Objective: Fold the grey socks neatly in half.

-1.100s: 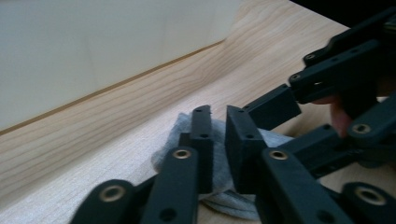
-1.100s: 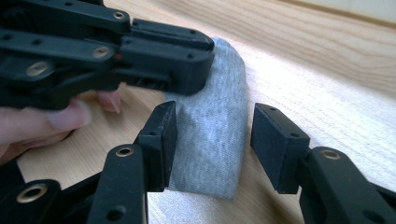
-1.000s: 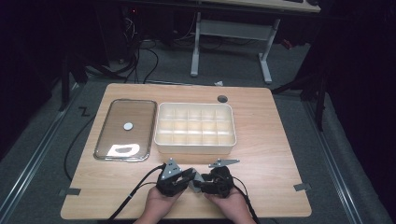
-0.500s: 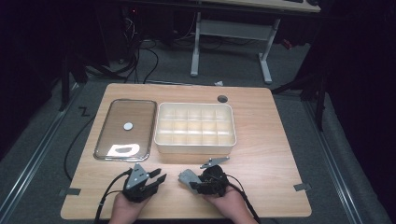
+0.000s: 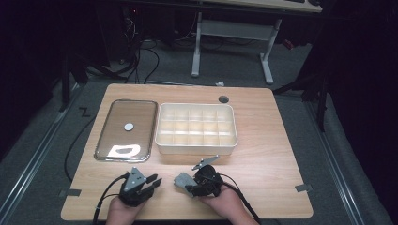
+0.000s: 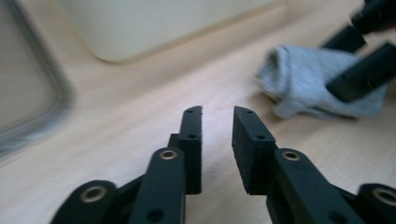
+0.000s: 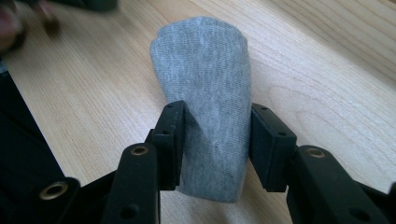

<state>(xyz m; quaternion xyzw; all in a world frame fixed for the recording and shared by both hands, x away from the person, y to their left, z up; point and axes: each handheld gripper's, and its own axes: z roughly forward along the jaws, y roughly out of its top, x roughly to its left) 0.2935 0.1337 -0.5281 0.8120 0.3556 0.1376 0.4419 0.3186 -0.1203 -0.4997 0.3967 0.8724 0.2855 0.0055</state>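
A folded grey cloth lies on the wooden table near the front edge. My right gripper is shut on it, one pad pressed to each side, its jaws having just been closing. From above, that right gripper points left with the cloth at its tip. My left gripper sits a little to the left, apart from the cloth. In the left gripper view the left gripper has only a narrow gap with nothing in it, its jaws having just been closing. The cloth lies ahead of it to the right.
A white box with several compartments stands mid-table, just beyond the grippers. To its left lies a glass lid with a white knob. A small metal piece rests in front of the box. A dark round hole is at the table's back.
The left gripper has moved left, away from the right gripper and the cloth; a second ago the two were close together. The right gripper has stayed about where it was.
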